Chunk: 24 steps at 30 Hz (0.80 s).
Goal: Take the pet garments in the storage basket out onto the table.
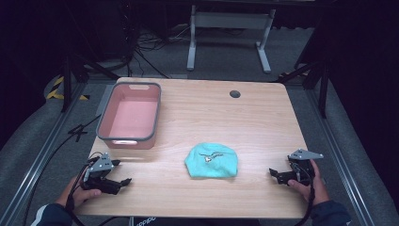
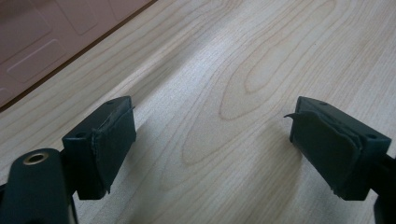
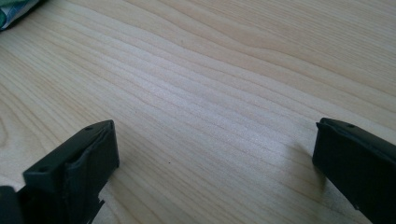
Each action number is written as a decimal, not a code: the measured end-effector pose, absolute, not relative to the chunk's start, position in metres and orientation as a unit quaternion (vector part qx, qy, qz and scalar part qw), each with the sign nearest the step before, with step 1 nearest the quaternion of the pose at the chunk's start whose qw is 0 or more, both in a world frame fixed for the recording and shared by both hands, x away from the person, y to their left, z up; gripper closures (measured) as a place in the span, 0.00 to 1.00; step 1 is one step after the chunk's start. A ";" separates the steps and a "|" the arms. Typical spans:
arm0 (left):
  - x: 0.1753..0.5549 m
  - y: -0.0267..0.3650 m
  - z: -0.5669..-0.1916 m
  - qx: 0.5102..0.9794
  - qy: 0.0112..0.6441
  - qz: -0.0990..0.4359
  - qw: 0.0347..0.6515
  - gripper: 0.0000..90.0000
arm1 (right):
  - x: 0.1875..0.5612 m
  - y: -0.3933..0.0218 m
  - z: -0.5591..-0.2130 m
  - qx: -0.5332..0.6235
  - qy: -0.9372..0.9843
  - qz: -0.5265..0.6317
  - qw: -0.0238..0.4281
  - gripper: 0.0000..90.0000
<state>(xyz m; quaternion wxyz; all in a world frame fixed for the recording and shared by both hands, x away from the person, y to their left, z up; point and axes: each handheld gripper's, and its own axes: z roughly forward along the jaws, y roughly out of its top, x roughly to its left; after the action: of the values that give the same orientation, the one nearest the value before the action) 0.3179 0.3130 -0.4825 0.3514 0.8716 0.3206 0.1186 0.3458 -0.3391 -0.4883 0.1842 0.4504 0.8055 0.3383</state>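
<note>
The high view looks forward and down over the whole wooden table (image 1: 263, 117) from the person's side. Each gripper view sits low and close to the tabletop, looking along its own jaws. The left shares the pink bin (image 2: 42, 32), the right the teal cloth (image 3: 14, 11).

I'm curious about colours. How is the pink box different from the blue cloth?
The pink box is a stiff, straight-sided tub with a grey rim, while the blue cloth is a soft, rounded, crumpled heap. The box sits far left; the cloth lies near the middle. The box looks bigger. Both rest on the wooden table, untouched.
</note>
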 end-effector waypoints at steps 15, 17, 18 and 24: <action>0.319 0.313 -0.483 0.871 0.322 0.119 0.351 0.15 | 0.346 -0.339 -0.488 0.450 0.806 0.338 0.184 0.01; 0.319 0.312 -0.483 0.871 0.322 0.118 0.351 0.15 | 0.346 -0.339 -0.488 0.450 0.806 0.339 0.184 0.01; 0.319 0.312 -0.483 0.872 0.321 0.119 0.350 0.14 | 0.346 -0.339 -0.488 0.450 0.806 0.339 0.184 0.01; 0.320 0.312 -0.482 0.873 0.319 0.122 0.348 0.13 | 0.346 -0.339 -0.488 0.450 0.806 0.338 0.184 0.01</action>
<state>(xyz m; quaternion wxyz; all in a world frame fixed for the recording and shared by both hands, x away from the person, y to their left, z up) 0.3200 0.3121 -0.4823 0.3477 0.8733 0.3187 0.1217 0.3459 -0.3391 -0.4883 0.1841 0.4497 0.8058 0.3385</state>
